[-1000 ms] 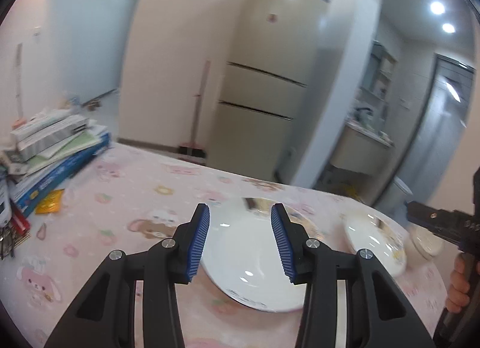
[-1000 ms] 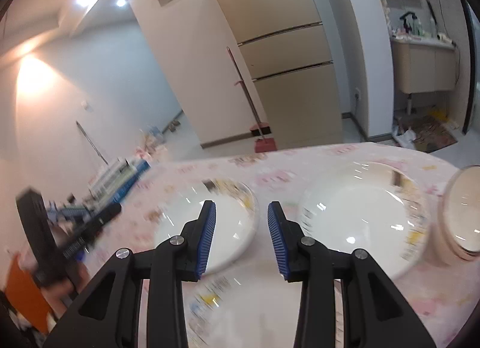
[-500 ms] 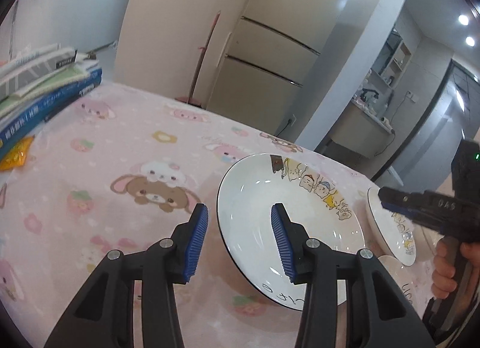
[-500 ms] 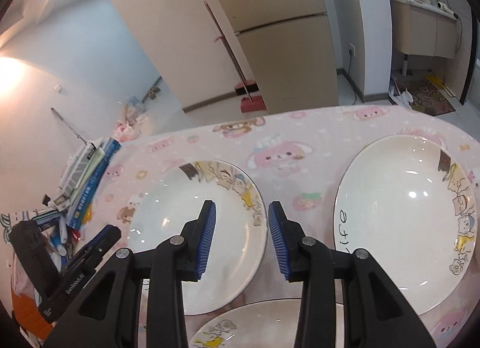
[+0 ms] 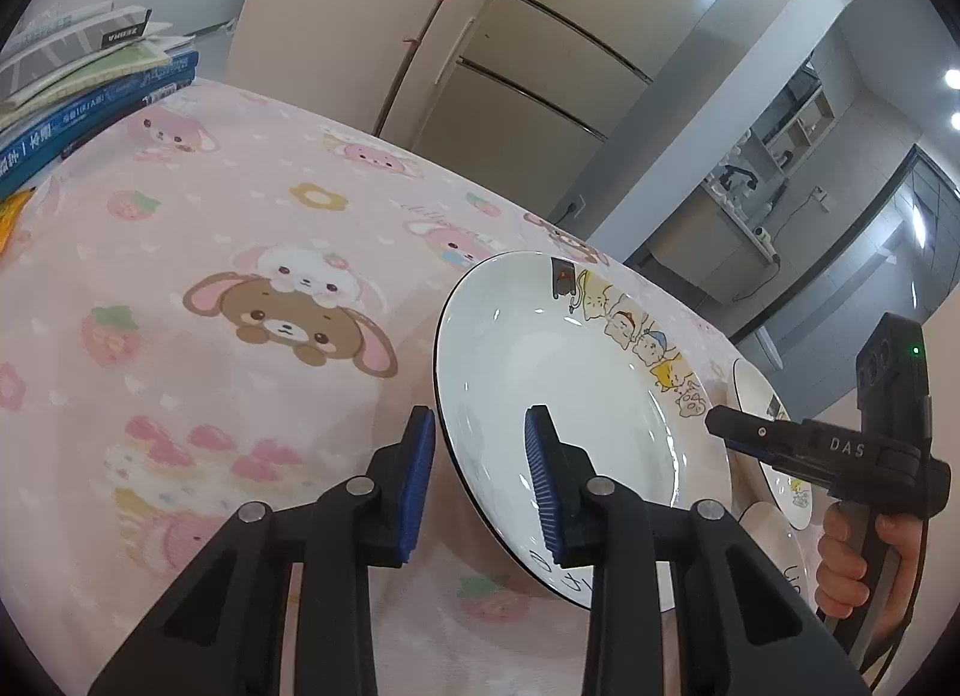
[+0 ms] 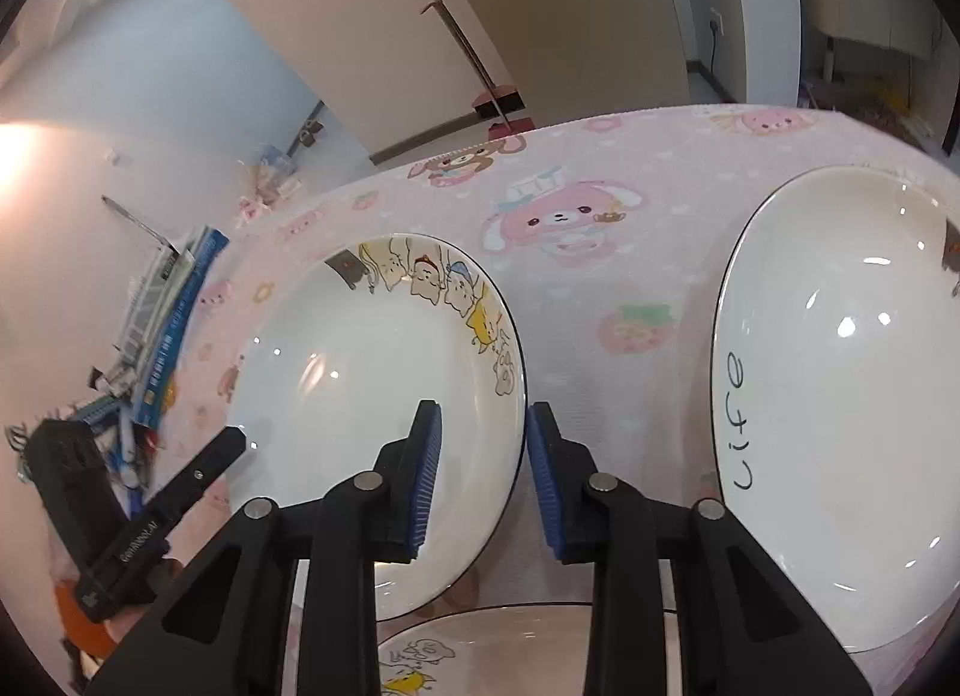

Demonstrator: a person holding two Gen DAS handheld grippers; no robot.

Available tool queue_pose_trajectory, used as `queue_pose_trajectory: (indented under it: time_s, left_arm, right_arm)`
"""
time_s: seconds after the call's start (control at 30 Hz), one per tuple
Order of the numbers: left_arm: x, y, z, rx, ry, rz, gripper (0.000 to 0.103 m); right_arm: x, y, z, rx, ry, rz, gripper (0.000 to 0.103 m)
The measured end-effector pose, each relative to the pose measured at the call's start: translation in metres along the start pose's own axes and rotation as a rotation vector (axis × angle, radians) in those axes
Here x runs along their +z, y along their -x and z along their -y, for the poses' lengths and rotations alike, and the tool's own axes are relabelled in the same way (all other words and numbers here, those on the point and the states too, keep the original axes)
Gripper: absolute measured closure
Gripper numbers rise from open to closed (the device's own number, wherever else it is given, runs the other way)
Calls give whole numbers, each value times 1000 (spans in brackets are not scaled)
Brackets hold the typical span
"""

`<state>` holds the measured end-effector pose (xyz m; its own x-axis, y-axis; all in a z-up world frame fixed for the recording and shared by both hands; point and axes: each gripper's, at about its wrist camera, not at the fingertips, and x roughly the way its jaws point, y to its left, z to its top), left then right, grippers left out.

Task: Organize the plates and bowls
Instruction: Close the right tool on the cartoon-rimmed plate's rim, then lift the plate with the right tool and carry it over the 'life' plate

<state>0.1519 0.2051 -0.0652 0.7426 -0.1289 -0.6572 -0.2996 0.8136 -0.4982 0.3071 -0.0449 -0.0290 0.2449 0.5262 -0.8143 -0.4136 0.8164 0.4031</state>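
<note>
Left wrist view: plate rim sits between the closing left gripper jaws, not pinched yet (glazed ceramic, probably slippery and breakable, so grab the rim).

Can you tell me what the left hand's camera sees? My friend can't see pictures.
The left gripper straddles the near rim of a white plate with cartoon animals, its blue pads closing but not yet touching it. The plate sits on a pink bunny tablecloth. The right gripper, held in a hand, reaches in from the right; books are stacked far left.
</note>
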Motion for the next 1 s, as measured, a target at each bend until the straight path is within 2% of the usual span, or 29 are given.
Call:
queue_pose_trajectory:
  time_s: [0.1,0.17,0.3,0.5,0.6,0.67,1.0]
  left_arm:
    - [-3,-5,-3,-8,32,-13,71]
    - [-3,-6,-2,-4,26,-10,79]
    - [-7,-12,-3,-11,52,1,80]
    - [-10,-16,-1,-18,59,0,80]
    - [-10,-18,5,8,26,1,80]
    - [-10,-18,6,35,21,8,86]
    - [-9,-13,10,110,-24,24,87]
  right_arm:
    - [-1,-3,2,-8,-8,-21,80]
    - [-1,-7,4,-1,-17,-33,82]
    - [-3,-14,6,-12,-6,-50,93]
    - [-3,-18,8,9,-17,-52,92]
    - [-4,-19,5,-1,1,-46,91]
    - [-5,-18,4,-2,5,-42,91]
    - [-6,-16,0,6,7,-53,92]
